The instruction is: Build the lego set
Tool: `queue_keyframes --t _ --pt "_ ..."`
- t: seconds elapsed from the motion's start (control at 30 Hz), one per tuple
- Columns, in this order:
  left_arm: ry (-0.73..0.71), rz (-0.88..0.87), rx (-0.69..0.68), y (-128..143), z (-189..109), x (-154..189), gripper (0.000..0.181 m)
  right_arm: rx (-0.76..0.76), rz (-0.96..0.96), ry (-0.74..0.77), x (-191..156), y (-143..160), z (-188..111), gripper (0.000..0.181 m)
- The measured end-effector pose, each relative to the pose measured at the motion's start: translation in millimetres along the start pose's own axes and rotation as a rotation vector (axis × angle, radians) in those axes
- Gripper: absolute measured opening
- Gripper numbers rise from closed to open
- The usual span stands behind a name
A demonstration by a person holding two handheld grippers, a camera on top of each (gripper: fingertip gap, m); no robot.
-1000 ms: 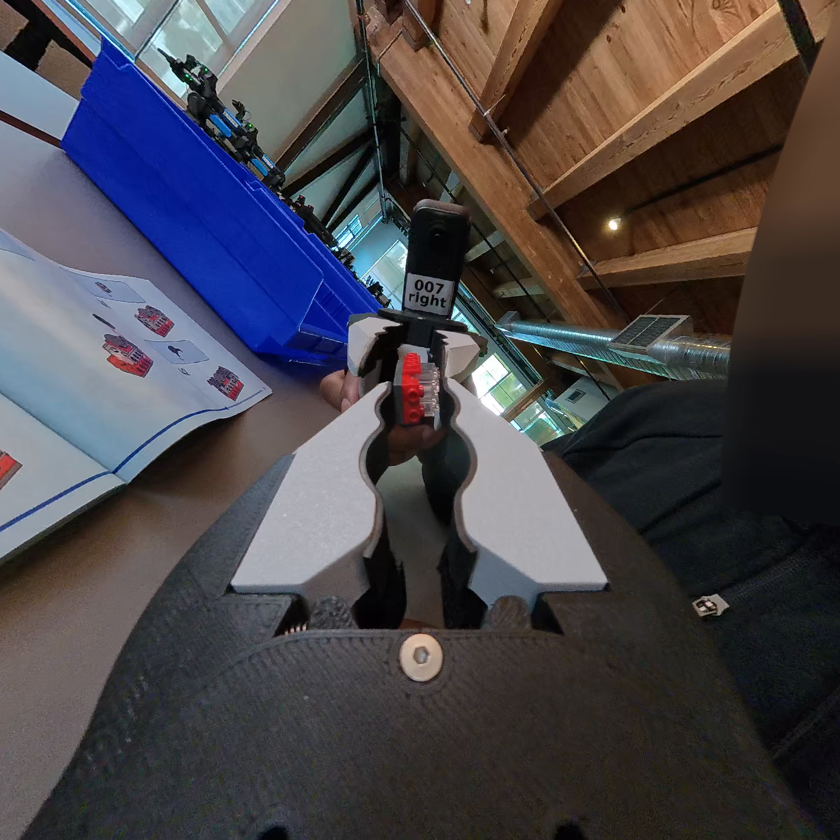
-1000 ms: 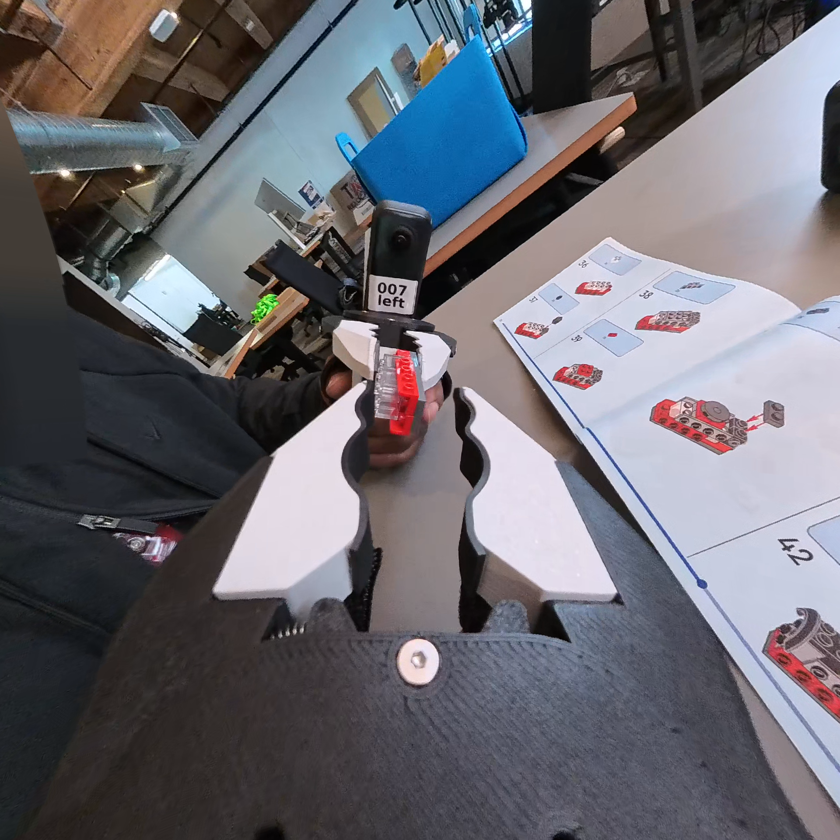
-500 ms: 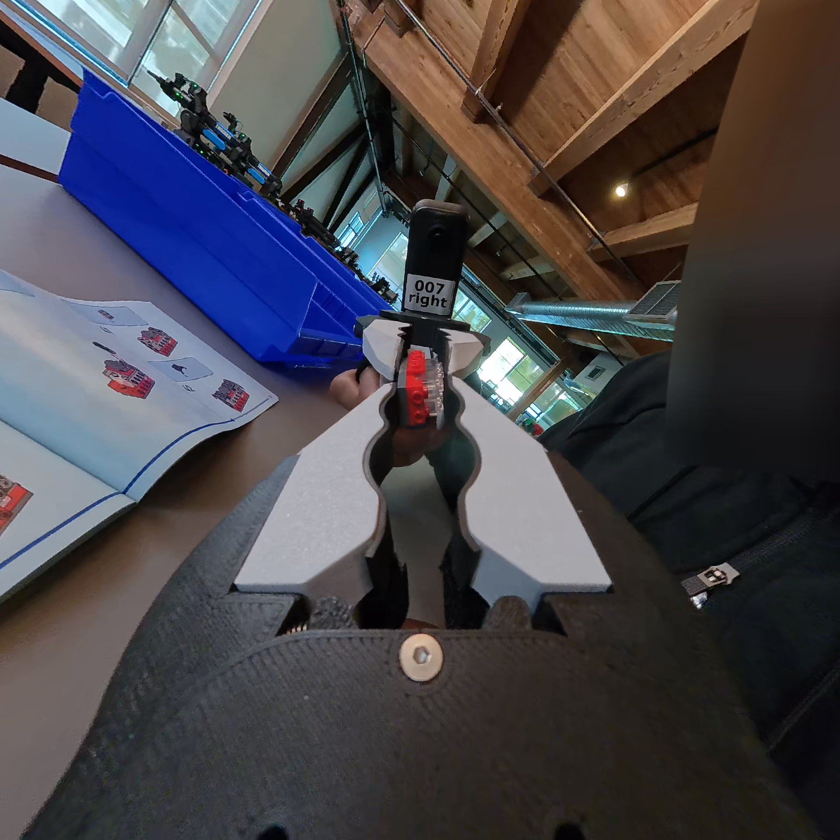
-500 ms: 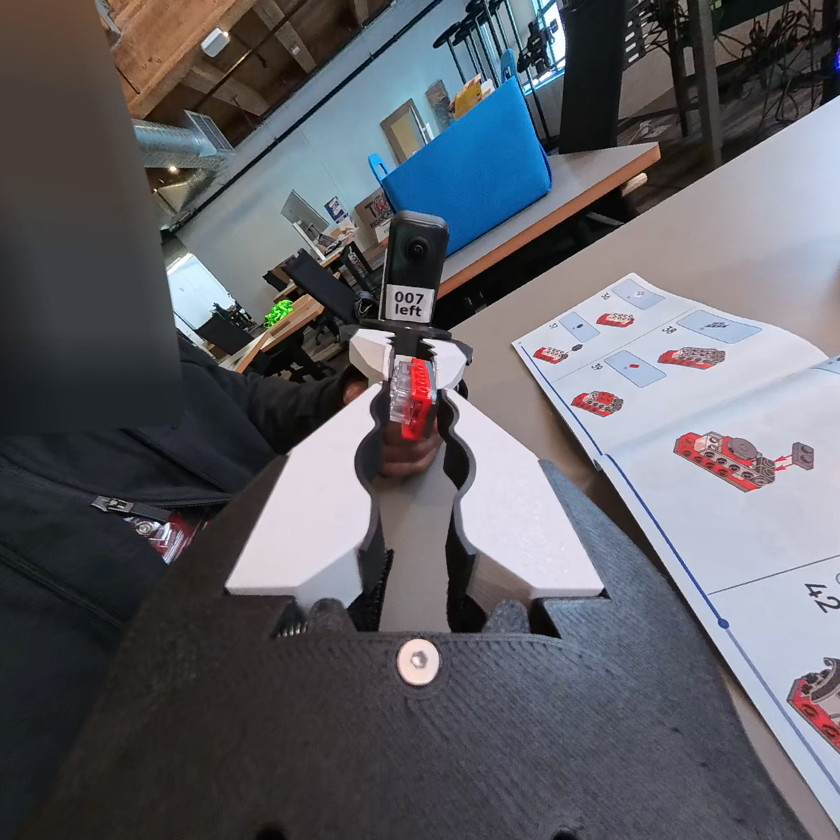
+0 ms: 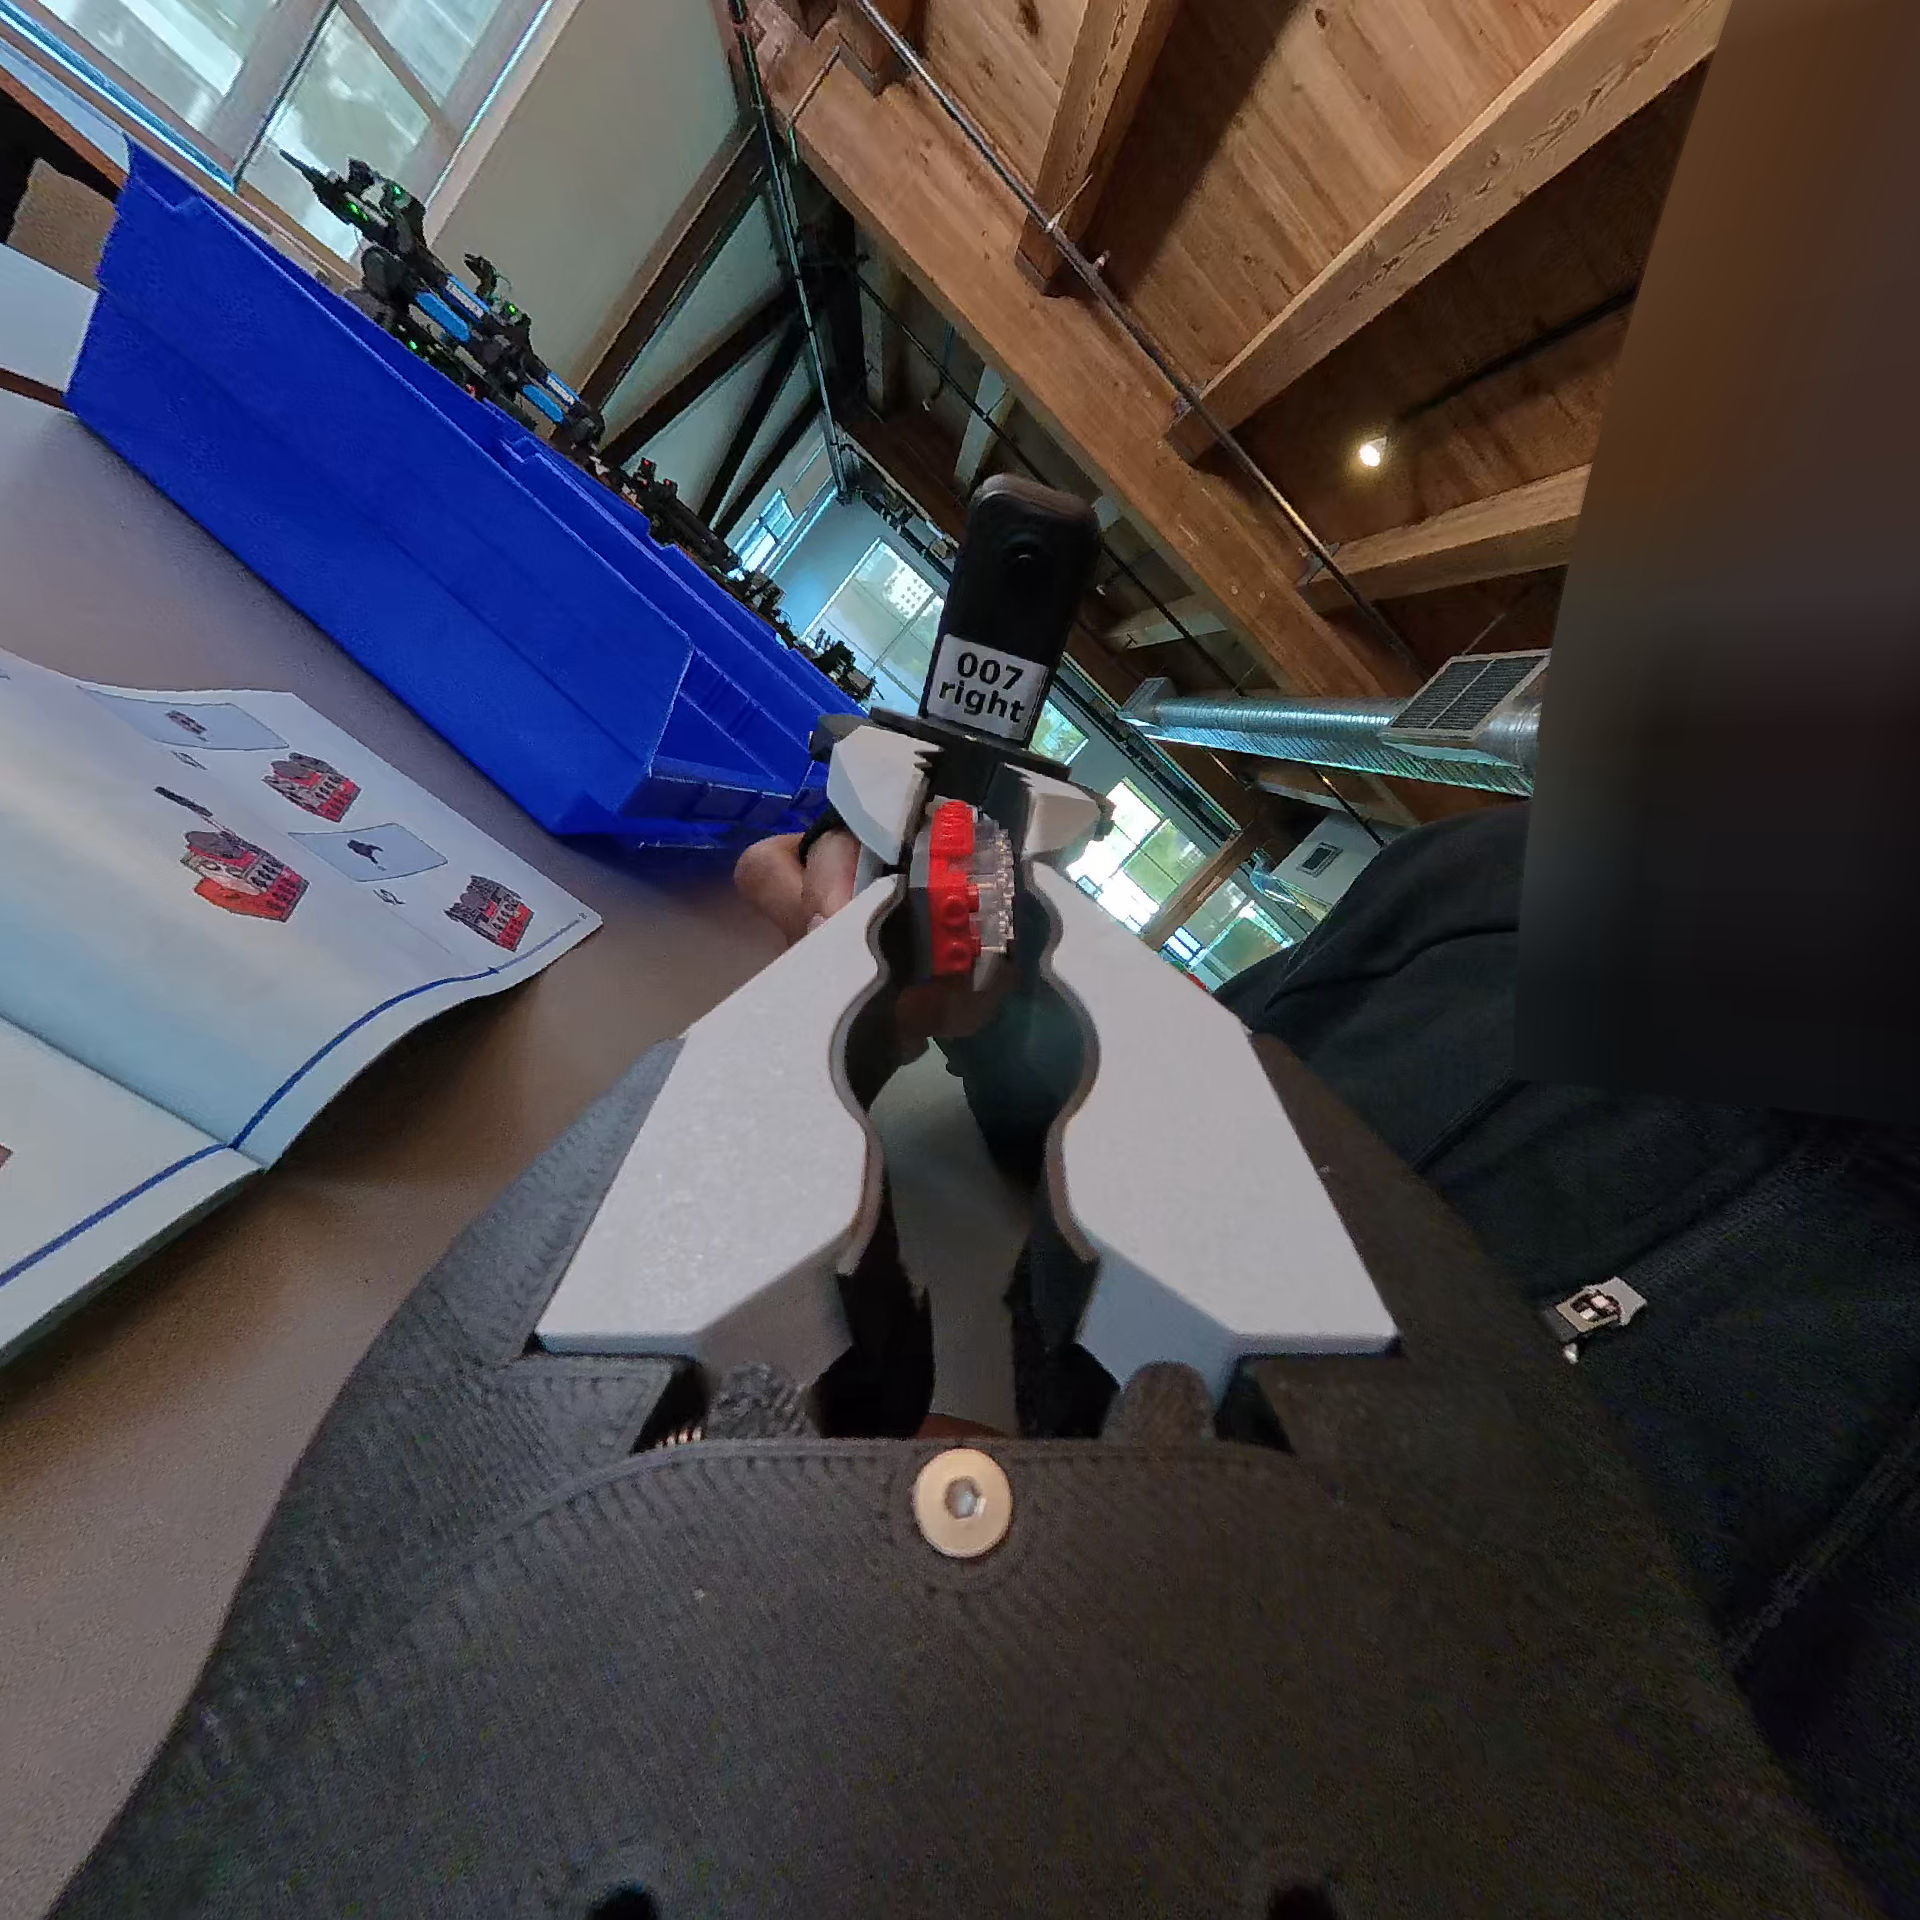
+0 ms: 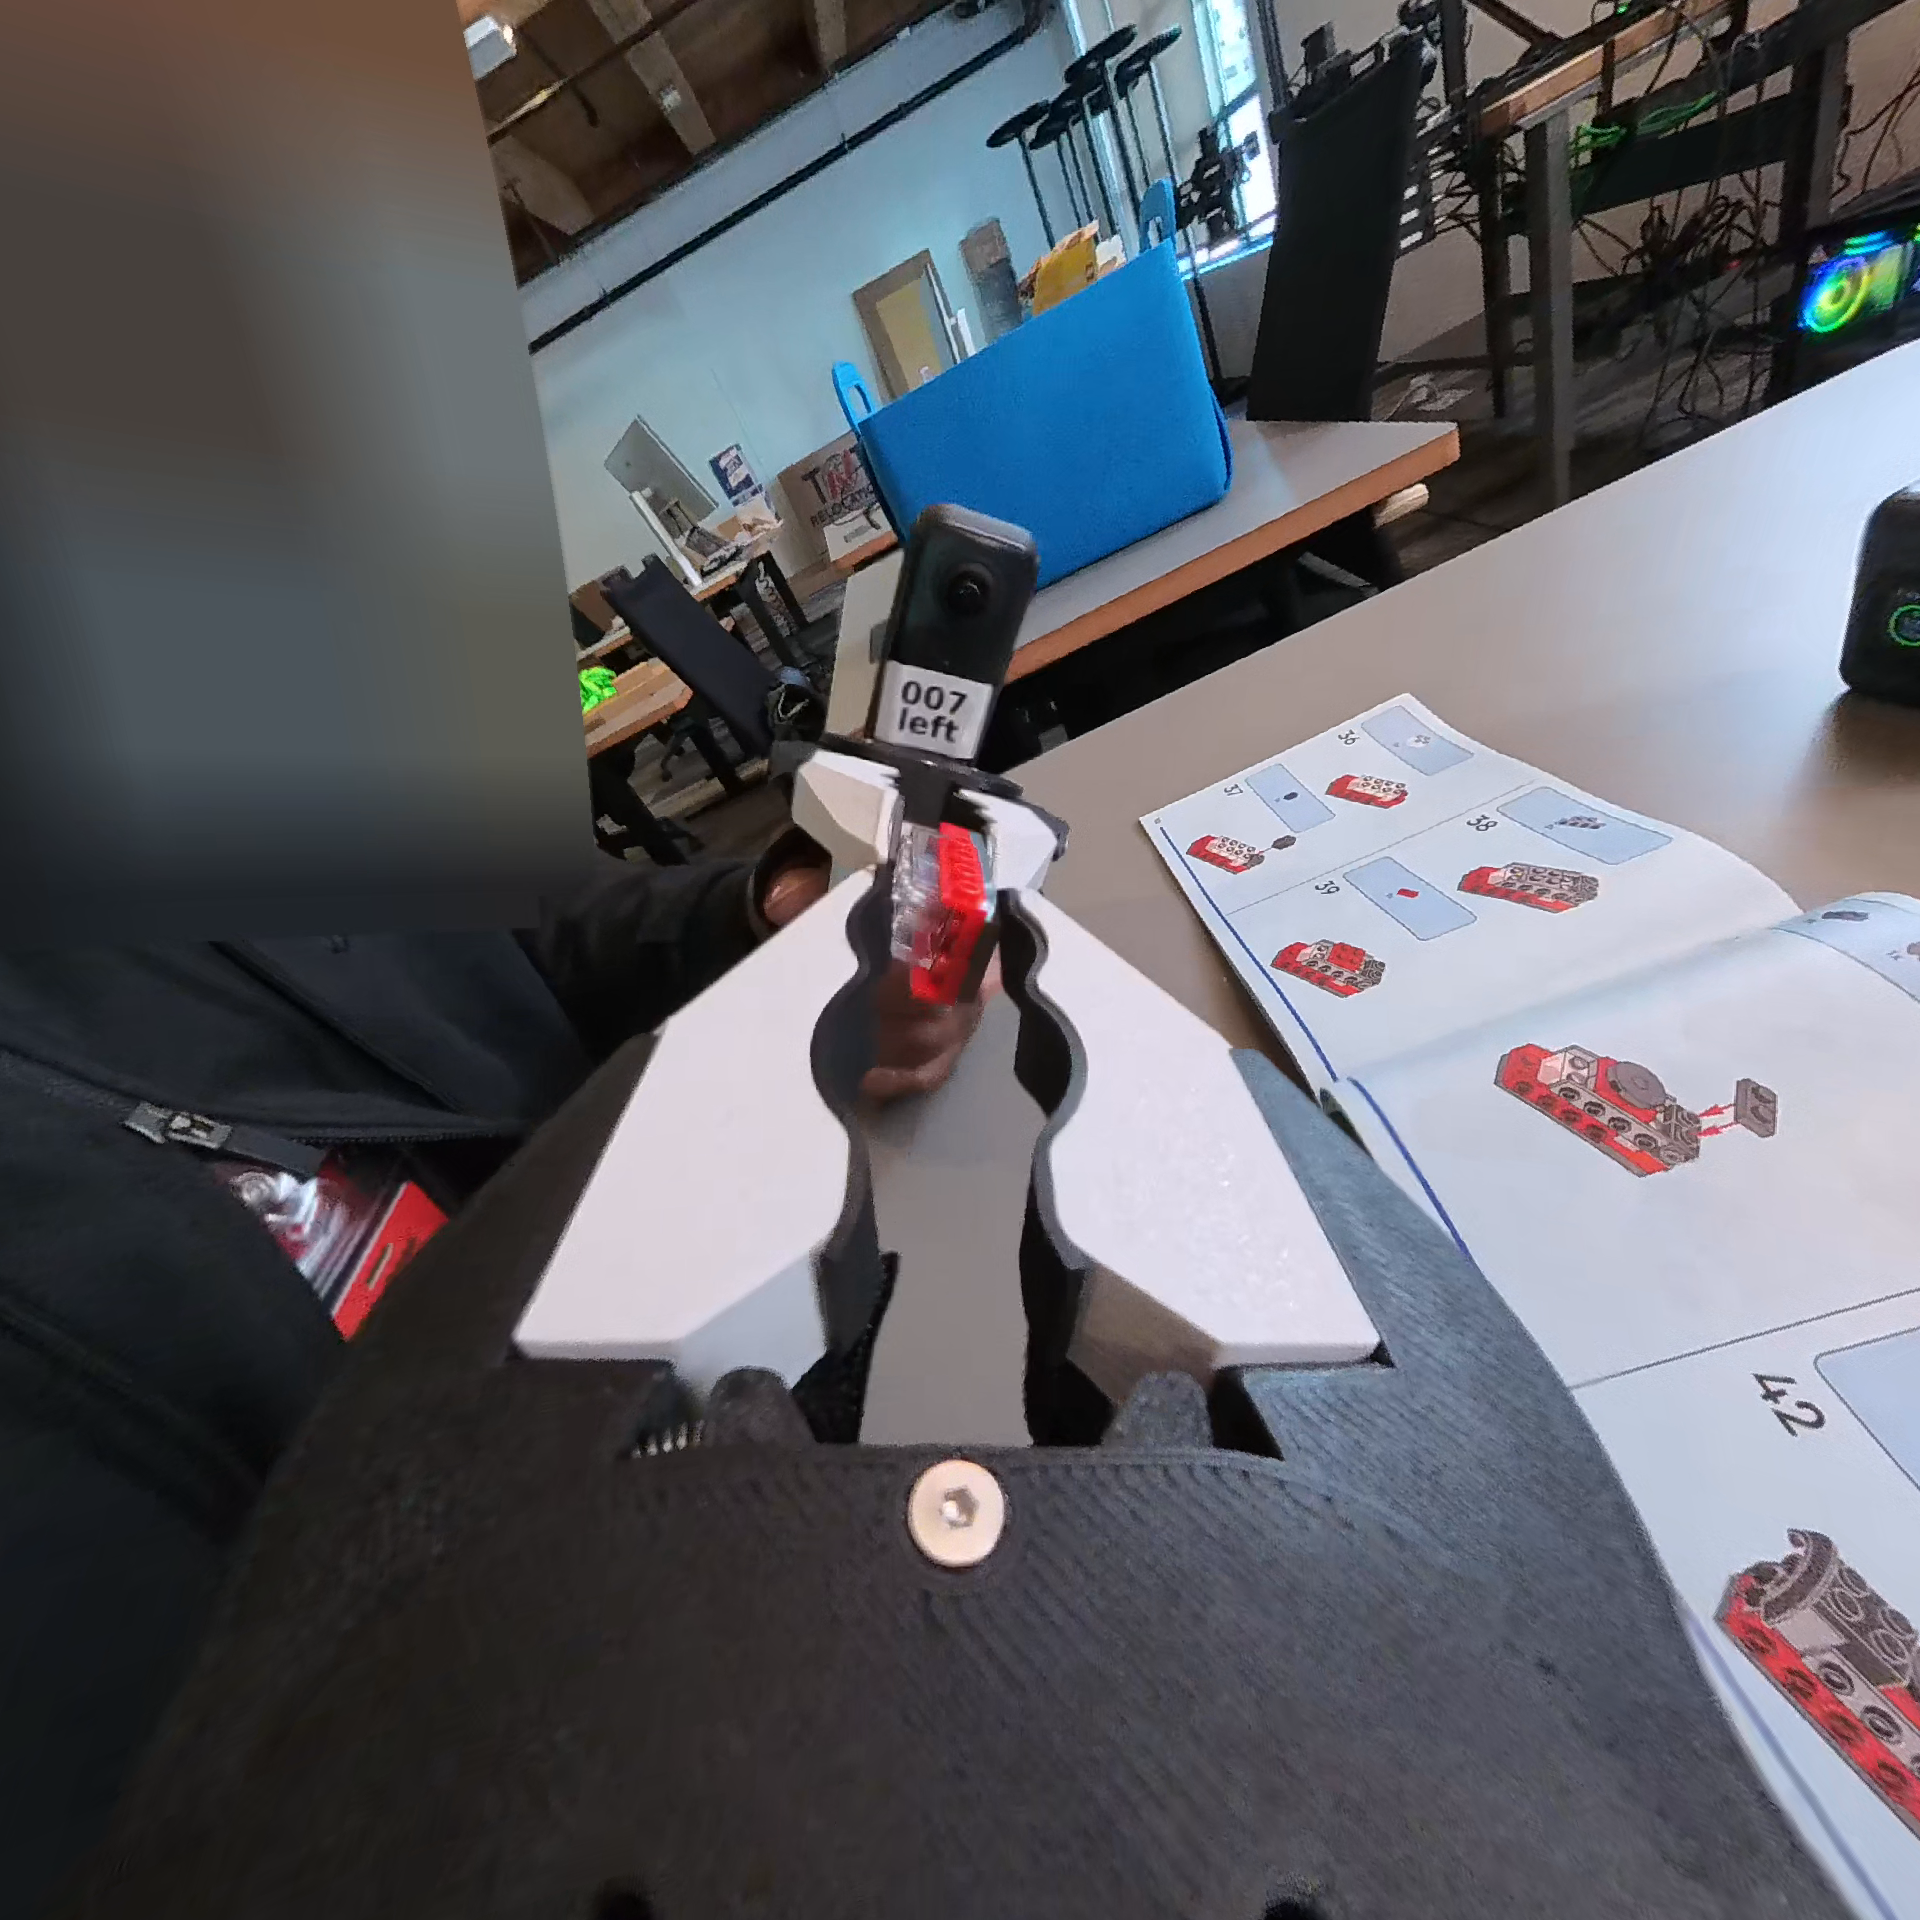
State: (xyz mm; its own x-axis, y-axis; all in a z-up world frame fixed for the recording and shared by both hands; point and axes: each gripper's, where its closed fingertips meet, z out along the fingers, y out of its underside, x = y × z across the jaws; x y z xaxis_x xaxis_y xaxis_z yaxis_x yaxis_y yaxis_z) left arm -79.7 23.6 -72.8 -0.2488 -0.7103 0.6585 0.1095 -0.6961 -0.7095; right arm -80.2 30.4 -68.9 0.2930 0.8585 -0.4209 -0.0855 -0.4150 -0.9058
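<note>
A small lego assembly of red and clear bricks is held in the air between my two grippers, which face each other tip to tip. My left gripper is shut on it from the near side. My right gripper is shut on the same assembly from the opposite side. The right gripper shows farther off in the left wrist view, and the left gripper farther off in the right wrist view. A hand shows behind each far gripper.
An open instruction booklet lies on the grey table, and also shows in the right wrist view. A blue bin stands behind it. A black device sits far right. A person in a dark jacket is close by. The tips of both grippers are at nearly the same place. The black device is about equally far from each gripper, around 30 cm.
My right gripper's jaws have narrowed from open to shut around the lego assembly. My left gripper has kept hold of it. Both grippers have shifted slightly.
</note>
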Motion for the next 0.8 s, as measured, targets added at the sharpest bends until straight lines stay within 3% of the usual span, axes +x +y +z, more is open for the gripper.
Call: queue_keyframes --t 0.17,0.8 --pt "-0.04 0.067 0.023 -4.3 0.0 -2.4 0.018 0.021 0.012 0.009 -0.6 -4.0 -1.3 0.031" --pt "-0.032 0.125 0.005 -1.1 1.1 1.4 0.018 0.022 0.022 -0.006 -2.5 1.5 -0.6 0.021"
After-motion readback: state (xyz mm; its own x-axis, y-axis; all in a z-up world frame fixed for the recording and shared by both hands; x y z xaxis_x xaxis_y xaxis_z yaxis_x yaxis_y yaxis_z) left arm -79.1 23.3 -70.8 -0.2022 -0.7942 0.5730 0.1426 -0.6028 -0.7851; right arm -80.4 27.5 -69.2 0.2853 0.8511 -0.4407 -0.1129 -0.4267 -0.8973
